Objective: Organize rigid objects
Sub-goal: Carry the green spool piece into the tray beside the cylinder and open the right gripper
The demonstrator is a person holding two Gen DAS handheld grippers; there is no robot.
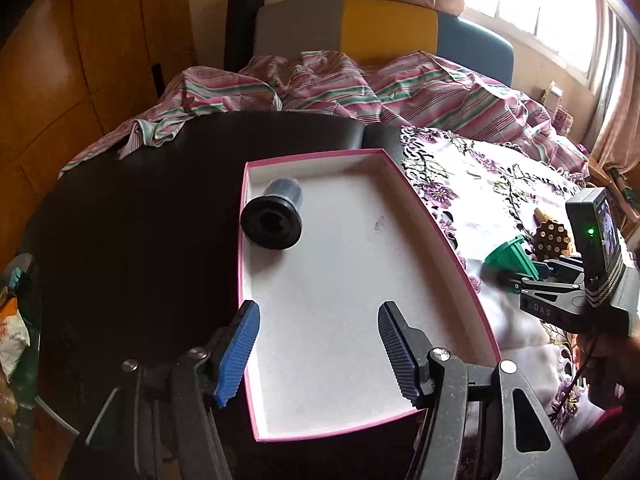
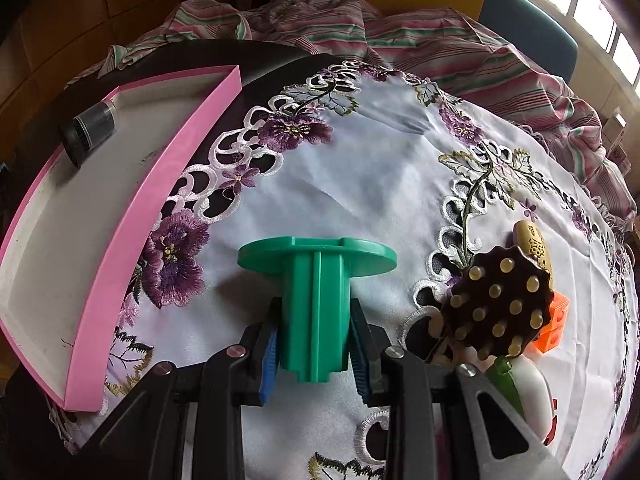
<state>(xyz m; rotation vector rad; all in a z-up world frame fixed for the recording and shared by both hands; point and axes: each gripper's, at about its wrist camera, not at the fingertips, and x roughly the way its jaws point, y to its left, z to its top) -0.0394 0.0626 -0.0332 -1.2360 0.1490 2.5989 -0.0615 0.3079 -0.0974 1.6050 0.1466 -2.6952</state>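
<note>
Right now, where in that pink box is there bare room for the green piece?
The pink box is bare apart from the black canister lying in its far left corner. It is crowded beside the green spool, where a studded massager and orange block cluster.

A white embroidered cloth with purple flowers is covering part of the dark round surface. Behind it, a crumpled pink-and-green striped sheet is lying on the bed, backed by grey, yellow and blue panels. Bright daylight is coming through the window alongside wooden wardrobe doors.
</note>
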